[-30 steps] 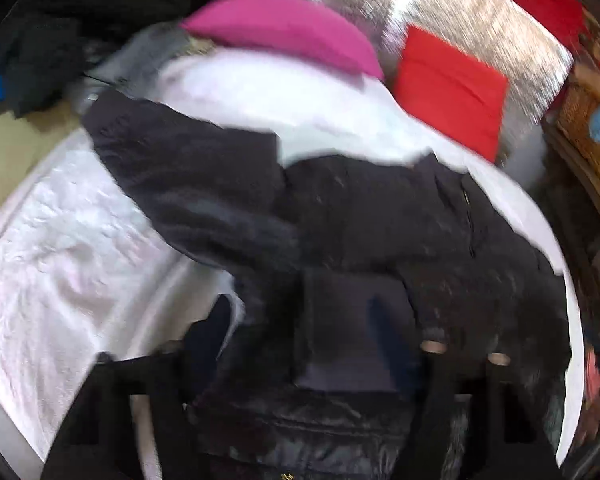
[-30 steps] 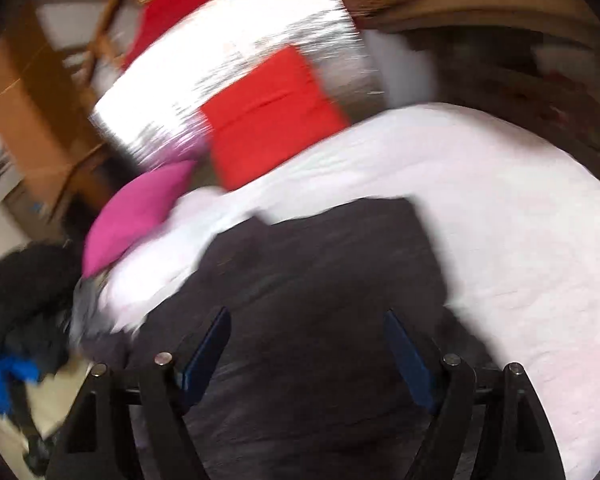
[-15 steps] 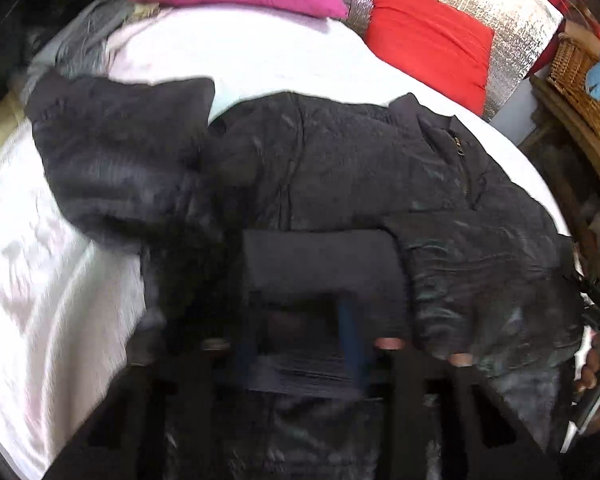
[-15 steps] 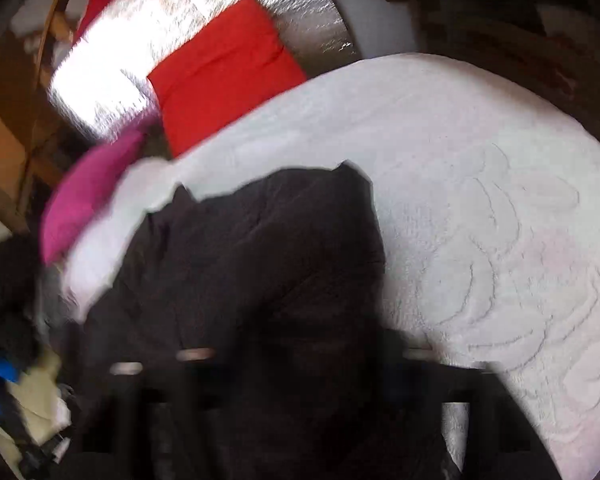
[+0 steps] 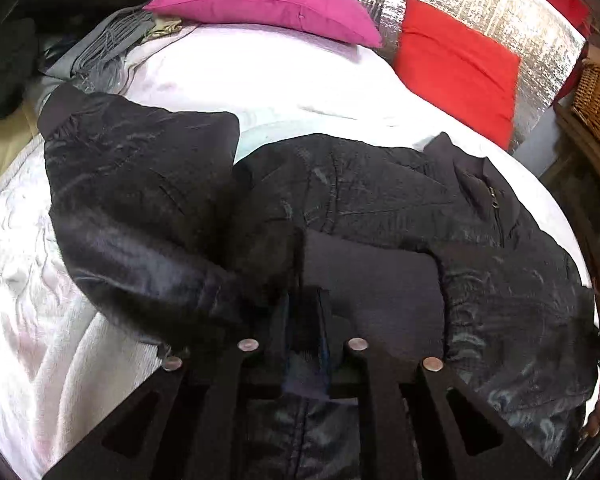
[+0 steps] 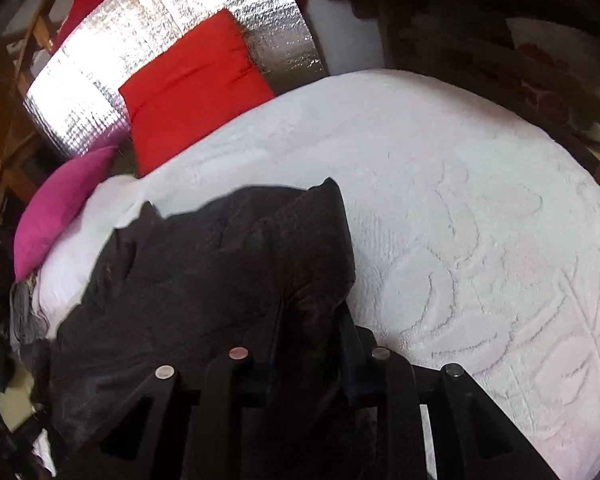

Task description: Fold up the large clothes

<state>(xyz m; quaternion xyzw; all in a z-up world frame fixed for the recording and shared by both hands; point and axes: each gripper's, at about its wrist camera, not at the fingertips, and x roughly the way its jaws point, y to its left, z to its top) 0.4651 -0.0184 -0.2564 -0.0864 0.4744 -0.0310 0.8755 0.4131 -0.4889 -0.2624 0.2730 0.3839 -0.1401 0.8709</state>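
A large black padded jacket (image 5: 360, 184) lies spread on a white bed (image 5: 260, 76), one sleeve (image 5: 132, 184) thrown out to the left. My left gripper (image 5: 304, 320) is shut on the jacket's dark ribbed hem at its near edge. In the right wrist view the jacket (image 6: 204, 280) is bunched at the left of the bed (image 6: 480, 220). My right gripper (image 6: 308, 344) is shut on a fold of the jacket, with cloth filling the gap between the fingers.
A pink pillow (image 5: 268, 0) and a red cushion (image 5: 456, 68) lie at the head of the bed against a silver foil panel (image 5: 460, 4). Grey cloth (image 5: 100, 48) is heaped at the far left. A wicker basket (image 5: 596, 100) stands on the right.
Both grippers have closed on the jacket: a second ago their jaws stood wide apart over it. Both have dropped nearer to the cloth, and the left view has steadied.
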